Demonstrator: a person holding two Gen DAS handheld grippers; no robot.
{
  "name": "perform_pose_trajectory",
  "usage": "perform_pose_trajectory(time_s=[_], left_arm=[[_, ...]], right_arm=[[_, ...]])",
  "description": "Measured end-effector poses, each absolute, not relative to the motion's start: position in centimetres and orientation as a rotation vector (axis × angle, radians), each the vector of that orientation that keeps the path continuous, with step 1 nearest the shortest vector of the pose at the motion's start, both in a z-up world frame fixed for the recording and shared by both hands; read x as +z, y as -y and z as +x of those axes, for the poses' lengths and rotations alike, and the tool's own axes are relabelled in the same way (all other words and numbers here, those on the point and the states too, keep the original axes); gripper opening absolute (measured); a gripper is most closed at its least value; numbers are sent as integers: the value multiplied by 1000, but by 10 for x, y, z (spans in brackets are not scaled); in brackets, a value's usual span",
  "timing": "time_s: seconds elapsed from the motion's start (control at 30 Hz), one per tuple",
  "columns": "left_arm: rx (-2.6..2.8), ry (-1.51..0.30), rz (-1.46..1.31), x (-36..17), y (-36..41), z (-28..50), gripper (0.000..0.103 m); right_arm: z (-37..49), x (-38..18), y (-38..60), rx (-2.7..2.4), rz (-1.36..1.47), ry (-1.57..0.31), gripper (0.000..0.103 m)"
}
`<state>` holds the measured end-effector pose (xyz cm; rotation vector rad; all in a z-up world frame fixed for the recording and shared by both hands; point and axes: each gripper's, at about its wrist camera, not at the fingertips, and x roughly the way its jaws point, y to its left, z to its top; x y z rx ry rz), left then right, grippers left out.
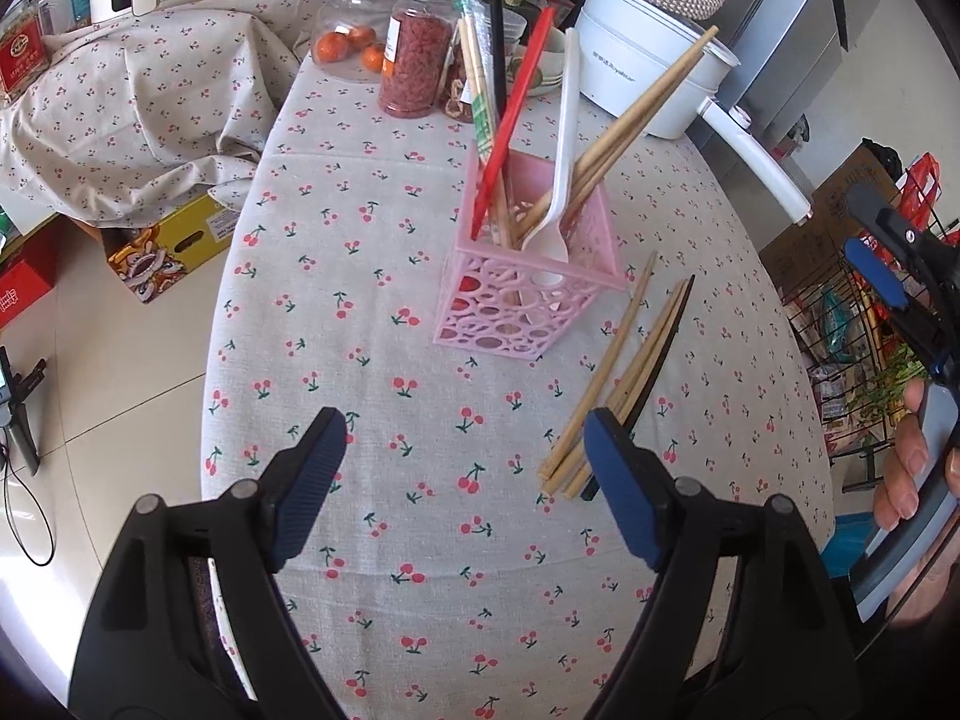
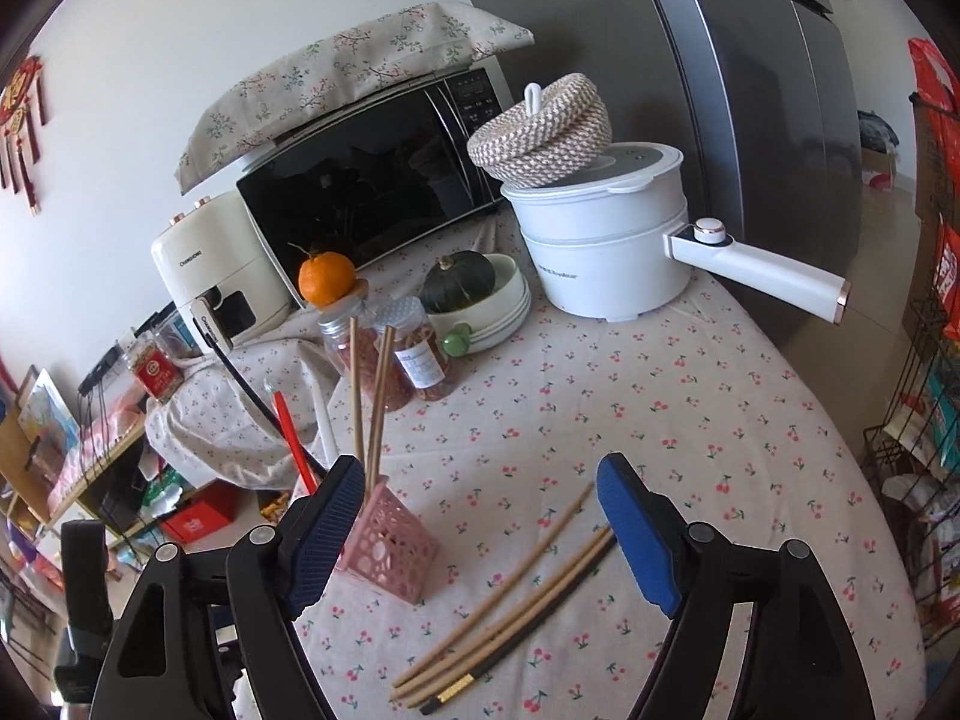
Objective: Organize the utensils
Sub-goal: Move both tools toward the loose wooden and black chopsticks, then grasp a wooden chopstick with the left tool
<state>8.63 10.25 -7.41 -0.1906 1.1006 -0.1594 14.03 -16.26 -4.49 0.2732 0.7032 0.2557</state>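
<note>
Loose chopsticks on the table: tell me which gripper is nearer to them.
Left, narrowly. The left gripper hovers open with one finger over the chopsticks' near ends. The right gripper also hangs open above them, seemingly higher.

The left gripper hangs open above the tablecloth, loose chopsticks beside the pink holder.

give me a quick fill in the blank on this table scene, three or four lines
1. The white spoon stands in a holder coloured ____.
2. The loose chopsticks lie on the ____, beside the holder.
3. On the white pot's lid rests a woven ____.
4. The jaws of both the left gripper and the right gripper are ____.

Missing words: pink; tablecloth; basket; open
</note>
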Motion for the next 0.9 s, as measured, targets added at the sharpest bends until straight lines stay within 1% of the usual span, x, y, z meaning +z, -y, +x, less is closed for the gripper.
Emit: perform_pose_trajectory(time_s=[0.17, 0.37, 0.57, 0.83, 0.87, 0.9], left_arm=[[-172, -1102, -142, -76, -79, 86, 82], [-219, -1105, -65, -78, -45, 82, 82], [-266, -1116, 38, -85, -5, 83, 82], [-262, -1118, 162, -90, 37, 98, 82], [-259, -1107, 184, -88, 42, 102, 80], [-259, -1098, 201, -87, 48, 106, 76]], right_arm=[[135, -65, 184, 204, 270, -770, 85], [139, -94, 221, 90, 309, -924, 85], [138, -114, 254, 3, 280, -1064, 85], [137, -114, 292, -8, 330, -1119, 85], [137, -112, 296, -12, 328, -1115, 85], [138, -111, 299, -19, 326, -1110, 85]])
